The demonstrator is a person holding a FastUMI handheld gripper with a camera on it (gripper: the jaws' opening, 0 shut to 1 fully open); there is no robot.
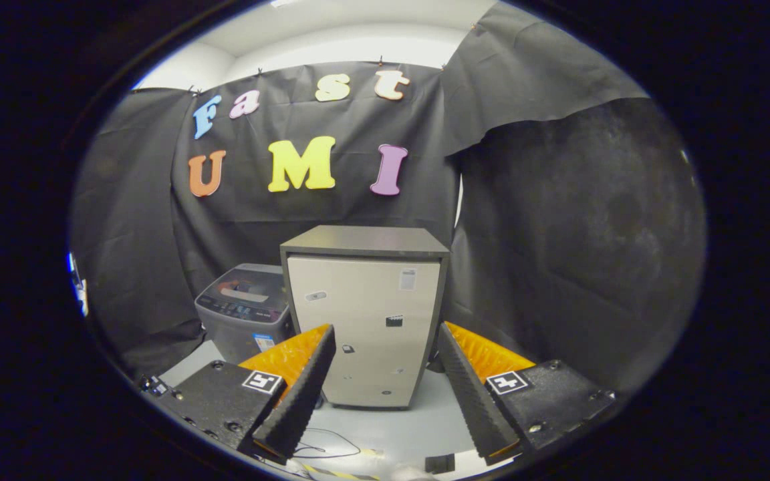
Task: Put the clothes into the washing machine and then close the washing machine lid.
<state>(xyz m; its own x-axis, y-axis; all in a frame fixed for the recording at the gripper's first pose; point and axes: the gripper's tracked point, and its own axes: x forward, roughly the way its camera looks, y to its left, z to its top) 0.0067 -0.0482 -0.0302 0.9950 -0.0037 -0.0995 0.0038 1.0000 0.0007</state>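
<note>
So the gripper [385,334] is held up off the floor with its jaws spread wide, nothing caught between them. A tall cabinet [365,314] with a few stickers on its pale door is seen straight ahead, beyond the fingers. The washing machine [243,308] is tucked just left of that cabinet, lid down, far side of the light floor [418,427]. Clothes can't be made out.

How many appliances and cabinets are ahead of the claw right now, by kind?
Washing machine, lid shut, left of the cabinet: 1
Cabinet, beyond the open claw: 1
Total: 2
</note>
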